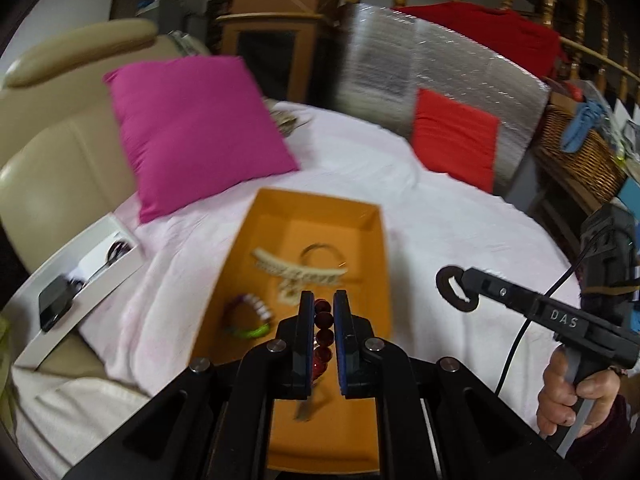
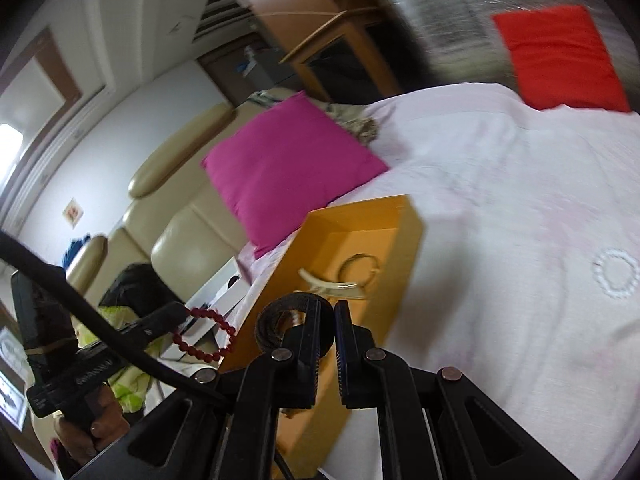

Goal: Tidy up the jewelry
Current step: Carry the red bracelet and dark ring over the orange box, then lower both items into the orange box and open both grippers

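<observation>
Two bracelets were up in the air at once: the left hand-held gripper (image 1: 323,312) was clamped on a red bead bracelet (image 2: 204,336) and the right hand-held gripper (image 2: 327,312) was clamped on a dark band bracelet (image 1: 456,289), both hanging near or over the orange box (image 1: 240,248) on the bed (image 1: 460,232). To land them well, I judged each hand should come low over a bare patch of the box floor before letting go, one after the other, so neither loop would bounce out or tangle with what lay there. Inside the box lay a cream hair clip (image 1: 298,266), a thin metal ring bangle (image 1: 322,254) and a purple, white and green bracelet (image 1: 250,316). A white bead bracelet (image 2: 616,274) still sat out on the sheet, well apart from the box. A white box (image 1: 80,276) beside the bed held dark items I could not make out.
</observation>
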Motion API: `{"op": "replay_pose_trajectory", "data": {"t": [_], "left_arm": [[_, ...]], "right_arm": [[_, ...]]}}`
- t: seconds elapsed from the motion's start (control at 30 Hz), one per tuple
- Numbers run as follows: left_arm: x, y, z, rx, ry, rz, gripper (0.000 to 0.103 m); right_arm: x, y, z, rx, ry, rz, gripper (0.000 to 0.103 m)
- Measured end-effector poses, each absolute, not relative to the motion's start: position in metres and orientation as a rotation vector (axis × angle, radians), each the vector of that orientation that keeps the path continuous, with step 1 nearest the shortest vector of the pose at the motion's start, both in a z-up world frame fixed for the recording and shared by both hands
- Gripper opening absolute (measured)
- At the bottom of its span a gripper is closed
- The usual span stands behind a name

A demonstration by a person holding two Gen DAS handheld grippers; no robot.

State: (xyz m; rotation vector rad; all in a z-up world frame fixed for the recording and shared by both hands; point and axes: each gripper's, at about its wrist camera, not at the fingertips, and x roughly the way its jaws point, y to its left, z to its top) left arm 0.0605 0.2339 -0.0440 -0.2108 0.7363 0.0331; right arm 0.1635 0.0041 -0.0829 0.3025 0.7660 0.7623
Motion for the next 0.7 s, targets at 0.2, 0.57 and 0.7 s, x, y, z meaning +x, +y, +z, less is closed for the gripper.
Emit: {"op": "replay_pose_trajectory", "data": {"t": [0.2, 0.57, 0.7], "left_arm": [[0.062, 0.256, -0.078, -0.252, 0.803, 0.070, 0.009], [0.082, 0.264, -0.131, -0.248, 0.925, 0.119, 0.010], [0.087, 0.263, -0.141, -0.236, 0.955, 0.139, 0.010]], "right_arm": [[0.158, 0.066, -0.094, 0.126, 0.771, 0.755, 0.008], [0.192, 0.119, -0.135, -0.103, 0.816, 0.686, 0.008], [0.198, 0.128, -0.143, -0.163, 0.818, 0.680, 0.008]]}}
